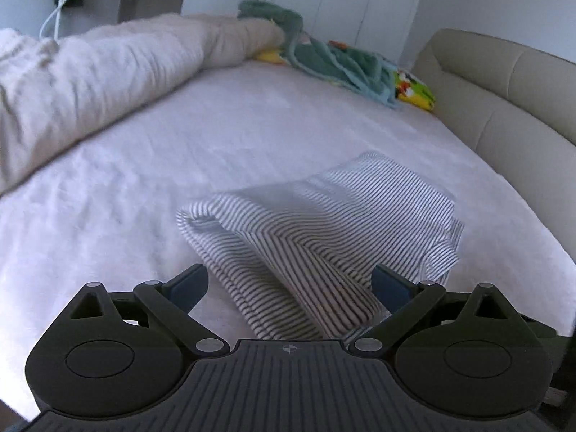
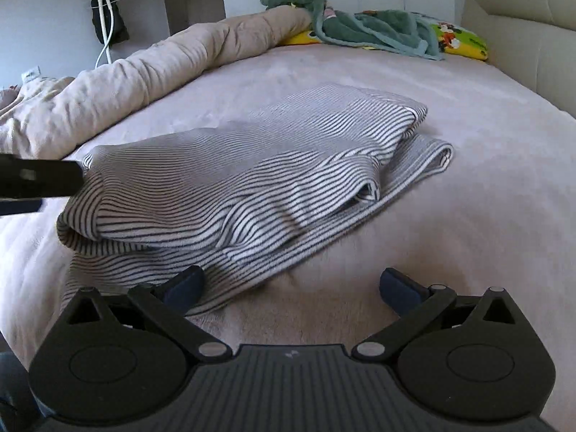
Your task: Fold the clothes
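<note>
Striped garment (image 2: 252,180), black-on-white, lies partly folded in the middle of the bed sheet (image 2: 468,198); upper layer doubled over a lower layer that sticks out toward the right wrist camera. In the left wrist view the same garment (image 1: 324,230) runs up between the fingers of the left gripper (image 1: 288,288), fingers spread wide, cloth not pinched. Right gripper (image 2: 291,286) also spread wide; its left finger (image 2: 185,288) sits over the near hem, the other over bare sheet, nothing clamped. A dark bar at the left edge of the right view (image 2: 36,180) reaches the garment's left corner; cannot tell if it touches.

Surroundings: rolled beige duvet (image 2: 162,68) along the far left side of the bed, well apart from the garment. Green towel (image 2: 378,28) and yellow printed pillow (image 2: 460,41) at the far end. Padded beige headboard (image 2: 522,36) on the right. White cable (image 2: 106,36) hangs on the grey wall. Sheet around the garment is bare.
</note>
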